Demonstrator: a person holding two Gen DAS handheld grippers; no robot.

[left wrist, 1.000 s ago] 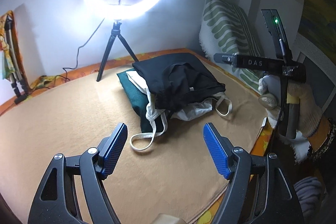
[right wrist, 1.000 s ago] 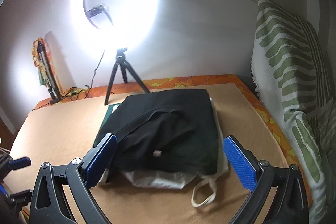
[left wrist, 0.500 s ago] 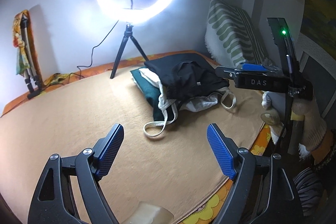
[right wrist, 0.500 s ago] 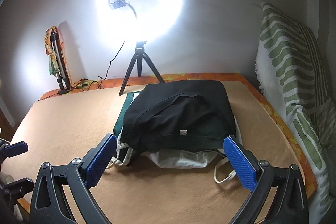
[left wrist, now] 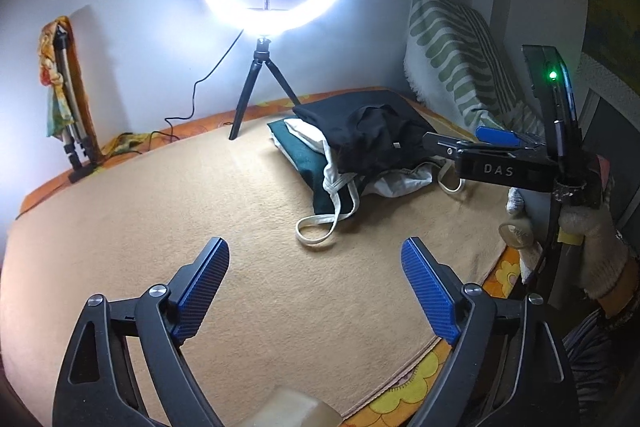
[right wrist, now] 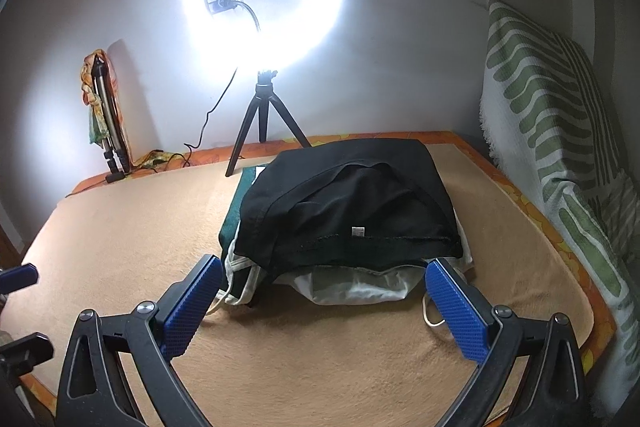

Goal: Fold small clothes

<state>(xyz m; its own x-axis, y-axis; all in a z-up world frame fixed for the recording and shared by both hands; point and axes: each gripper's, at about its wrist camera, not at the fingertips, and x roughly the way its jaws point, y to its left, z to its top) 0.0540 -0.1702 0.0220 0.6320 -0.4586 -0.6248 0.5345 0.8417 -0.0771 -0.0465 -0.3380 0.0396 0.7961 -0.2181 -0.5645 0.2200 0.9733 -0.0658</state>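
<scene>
A pile of small clothes lies on the tan blanket [right wrist: 120, 235]: a black garment [right wrist: 352, 195] on top, a white one with straps [right wrist: 360, 287] under it, a dark green one [right wrist: 234, 223] at the bottom. My right gripper [right wrist: 324, 275] hovers just in front of the pile, open, its blue pads wide apart with nothing between them. Well short of the pile, my left gripper [left wrist: 316, 255] hangs over bare blanket; its jaws are opening and hold nothing. In the left wrist view the pile [left wrist: 368, 143] lies ahead to the right, and the right gripper [left wrist: 496, 163] reaches in from the right in a gloved hand [left wrist: 588, 239].
A lit ring light on a black tripod [right wrist: 264, 115] stands behind the pile. A folded tripod wrapped in cloth [right wrist: 104, 115] leans on the wall at left. A green-striped cushion [right wrist: 560, 155] lines the right side. An orange flowered sheet [left wrist: 408, 391] shows at the blanket's edge.
Both grippers have drawn back from the pile, which now sits farther off in both views. The left jaws have spread wider. The right gripper has sunk lower beside the pile.
</scene>
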